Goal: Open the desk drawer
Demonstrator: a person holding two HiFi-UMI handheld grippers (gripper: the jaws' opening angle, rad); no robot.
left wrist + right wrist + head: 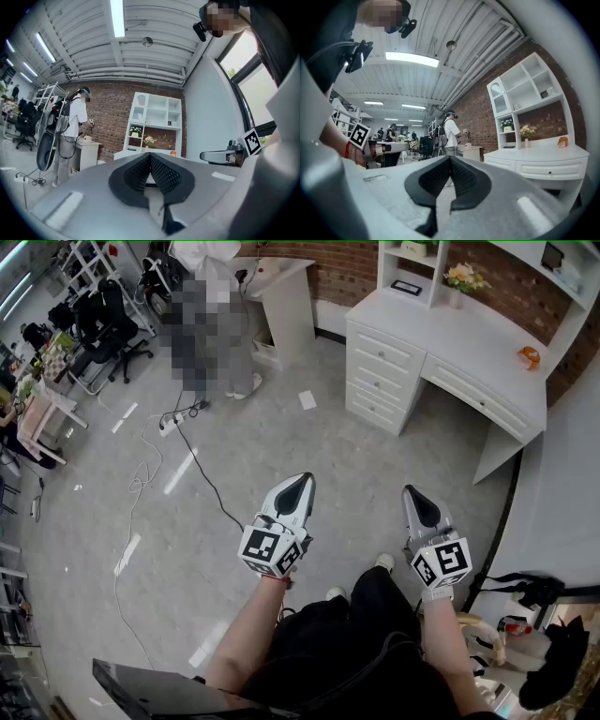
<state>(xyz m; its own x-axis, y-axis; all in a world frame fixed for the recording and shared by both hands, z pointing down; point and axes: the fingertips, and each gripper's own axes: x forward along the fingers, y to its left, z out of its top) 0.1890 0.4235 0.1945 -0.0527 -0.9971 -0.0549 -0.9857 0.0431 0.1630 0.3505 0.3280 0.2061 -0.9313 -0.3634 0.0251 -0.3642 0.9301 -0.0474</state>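
The white desk (469, 338) stands at the far right against a brick wall. It has a stack of drawers (380, 371) on its left side and a wide drawer (478, 395) under the top. Both grippers hover over the floor, well short of the desk. My left gripper (302, 482) is shut with nothing in it. My right gripper (416, 495) is also shut and empty. In the right gripper view the wide drawer (553, 169) with its small knob shows ahead to the right of the closed gripper (450, 159). The left gripper (150, 157) faces the desk (138, 151) from afar.
A person (206, 334) stands by a white side table (286, 296) at the back. Cables and a power strip (173, 423) trail over the grey floor. Office chairs (103, 329) stand at far left. A flower vase (459, 282) and an orange object (530, 357) sit on the desk. Black bags (553, 662) lie at lower right.
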